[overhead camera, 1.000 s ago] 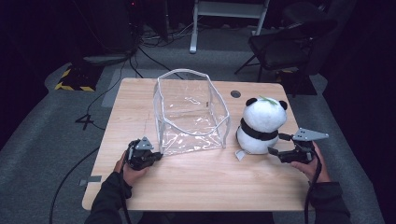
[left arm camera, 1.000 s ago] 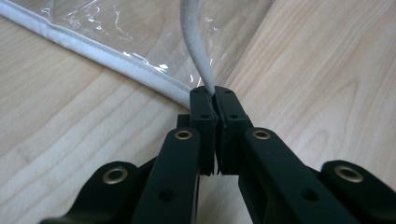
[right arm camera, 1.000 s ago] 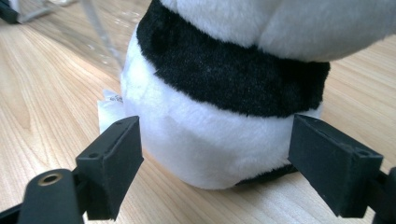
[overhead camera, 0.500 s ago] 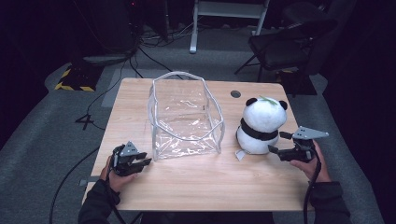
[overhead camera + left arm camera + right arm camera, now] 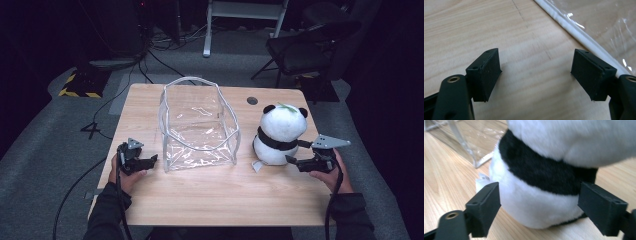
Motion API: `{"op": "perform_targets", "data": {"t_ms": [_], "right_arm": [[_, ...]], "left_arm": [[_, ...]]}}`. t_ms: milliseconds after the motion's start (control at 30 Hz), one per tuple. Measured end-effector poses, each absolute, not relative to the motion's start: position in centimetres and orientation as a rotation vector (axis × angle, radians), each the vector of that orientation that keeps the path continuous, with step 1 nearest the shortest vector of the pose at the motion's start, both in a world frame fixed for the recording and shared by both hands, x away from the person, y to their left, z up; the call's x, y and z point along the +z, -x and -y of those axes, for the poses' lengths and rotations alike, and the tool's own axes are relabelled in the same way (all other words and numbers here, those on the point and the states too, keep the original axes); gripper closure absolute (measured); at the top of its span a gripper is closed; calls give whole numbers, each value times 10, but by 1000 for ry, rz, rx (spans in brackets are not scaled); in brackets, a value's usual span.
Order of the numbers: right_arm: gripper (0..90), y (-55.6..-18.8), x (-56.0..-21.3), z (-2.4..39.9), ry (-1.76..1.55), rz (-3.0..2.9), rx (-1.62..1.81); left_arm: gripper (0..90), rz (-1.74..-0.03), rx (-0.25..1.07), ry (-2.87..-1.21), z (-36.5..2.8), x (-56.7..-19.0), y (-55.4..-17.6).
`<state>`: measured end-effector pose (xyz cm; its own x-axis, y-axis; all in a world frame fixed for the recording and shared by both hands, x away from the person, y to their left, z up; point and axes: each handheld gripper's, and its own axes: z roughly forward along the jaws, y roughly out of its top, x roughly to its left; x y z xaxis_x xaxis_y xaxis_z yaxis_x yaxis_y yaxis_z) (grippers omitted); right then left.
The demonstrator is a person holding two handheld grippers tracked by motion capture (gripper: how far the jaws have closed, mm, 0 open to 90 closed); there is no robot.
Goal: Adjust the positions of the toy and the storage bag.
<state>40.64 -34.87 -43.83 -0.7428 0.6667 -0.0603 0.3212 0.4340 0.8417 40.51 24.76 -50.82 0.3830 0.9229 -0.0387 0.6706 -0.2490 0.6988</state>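
Observation:
A clear plastic bag (image 5: 200,127) with a white rim stands open in the middle of the wooden table (image 5: 210,200). To its right sits a black-and-white panda plush (image 5: 280,131). My left gripper (image 5: 150,161) rests on the table just left of the bag's near corner. Its jaws have just been opening and hold nothing. In the left gripper view, that gripper (image 5: 536,72) hangs over bare wood, with the bag's white edge (image 5: 579,35) ahead. My right gripper (image 5: 291,160) is open at the panda's lower right side, the panda's body (image 5: 536,210) just beyond the wide jaws (image 5: 539,202).
A white tag (image 5: 257,166) lies by the panda's base. The table has a round cable hole (image 5: 252,100) behind the panda. A dark chair (image 5: 305,50) and cables on the grey floor lie beyond the far edge.
My left gripper has let go of the bag's near left corner, opened, and drawn back to the left. The bag's walls have shifted shape. The right gripper and panda have stayed put.

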Motion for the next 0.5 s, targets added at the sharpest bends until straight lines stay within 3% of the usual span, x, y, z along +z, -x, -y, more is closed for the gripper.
{"op": "perform_targets", "data": {"t_ms": [500], "right_arm": [[154, -427, -437, 346, -898, -2322, 1223]], "left_arm": [[277, -1406, 521, -1981, -225, -507, -454]]}}
